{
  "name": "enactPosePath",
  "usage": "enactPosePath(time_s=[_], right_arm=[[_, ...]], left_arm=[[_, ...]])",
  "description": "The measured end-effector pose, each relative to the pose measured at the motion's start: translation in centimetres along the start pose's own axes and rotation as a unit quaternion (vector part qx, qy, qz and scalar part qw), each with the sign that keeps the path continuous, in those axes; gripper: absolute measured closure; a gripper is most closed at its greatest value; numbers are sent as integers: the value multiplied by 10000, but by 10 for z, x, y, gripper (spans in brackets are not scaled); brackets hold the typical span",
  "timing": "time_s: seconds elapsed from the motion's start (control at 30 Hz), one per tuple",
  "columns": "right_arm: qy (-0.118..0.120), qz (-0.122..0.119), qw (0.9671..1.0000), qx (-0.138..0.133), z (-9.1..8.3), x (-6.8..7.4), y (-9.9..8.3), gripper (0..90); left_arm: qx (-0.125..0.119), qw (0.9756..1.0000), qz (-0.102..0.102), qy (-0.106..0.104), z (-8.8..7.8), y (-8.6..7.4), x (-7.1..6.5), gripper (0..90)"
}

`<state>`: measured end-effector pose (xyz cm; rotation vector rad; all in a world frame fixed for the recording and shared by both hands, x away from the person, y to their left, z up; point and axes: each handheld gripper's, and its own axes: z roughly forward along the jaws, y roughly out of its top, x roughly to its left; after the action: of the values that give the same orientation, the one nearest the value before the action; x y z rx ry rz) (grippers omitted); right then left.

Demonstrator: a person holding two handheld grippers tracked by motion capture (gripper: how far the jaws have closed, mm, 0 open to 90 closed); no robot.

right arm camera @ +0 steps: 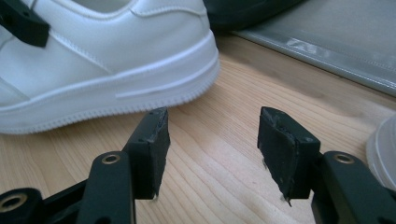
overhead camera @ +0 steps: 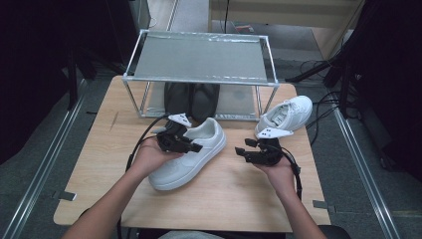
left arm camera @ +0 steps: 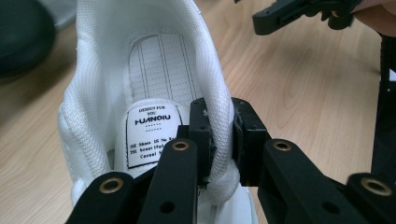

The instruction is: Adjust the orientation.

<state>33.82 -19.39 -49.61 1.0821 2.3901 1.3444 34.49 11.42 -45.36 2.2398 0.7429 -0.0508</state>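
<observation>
So the left gripper [left arm camera: 219,140] has its jaws clamped on the padded collar of a white sneaker [overhead camera: 186,154], one jaw inside the shoe and one outside, pinching the rim right by the heel opening. You can read a label on the insole [left arm camera: 152,135] in the left gripper view. The sneaker sits on the wooden table [overhead camera: 99,164] about mid-way across, toe pointing toward the person's near-left, heel toward the little metal shoe rack [overhead camera: 199,57] at the back. The right gripper [right arm camera: 212,144] is just hanging out with its jaws spread apart and nothing between them, only bare tabletop, hovering low just to the right of the held sneaker. A second white sneaker [overhead camera: 286,115] lies off to the right near the rack's leg, well clear of both grippers. Under the rack's shelf there's a pair of dark shoes [overhead camera: 191,99] parked side by side, right behind the held sneaker's heel.
</observation>
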Motion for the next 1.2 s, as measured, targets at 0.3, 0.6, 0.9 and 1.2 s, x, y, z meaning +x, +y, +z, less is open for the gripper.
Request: enactPosePath(time_s=[0.3,0.6,0.9,1.2], right_arm=[[-89,73,9999,-25,-6,-1,-6,447],[-75,50,10000,-7,-5,1,-7,447],[94,-68,9999,-64,-3,8,2,482],[351,-111,9993,-82,0,18,14,592]], left_arm=[[216,9993,106,-276,33,7,-7,806],[137,9990,70,-417,37,3,-2,777],[23,9997,-40,-246,16,-3,-5,620],[-227,9995,-131,-146,-9,-13,-11,551]])
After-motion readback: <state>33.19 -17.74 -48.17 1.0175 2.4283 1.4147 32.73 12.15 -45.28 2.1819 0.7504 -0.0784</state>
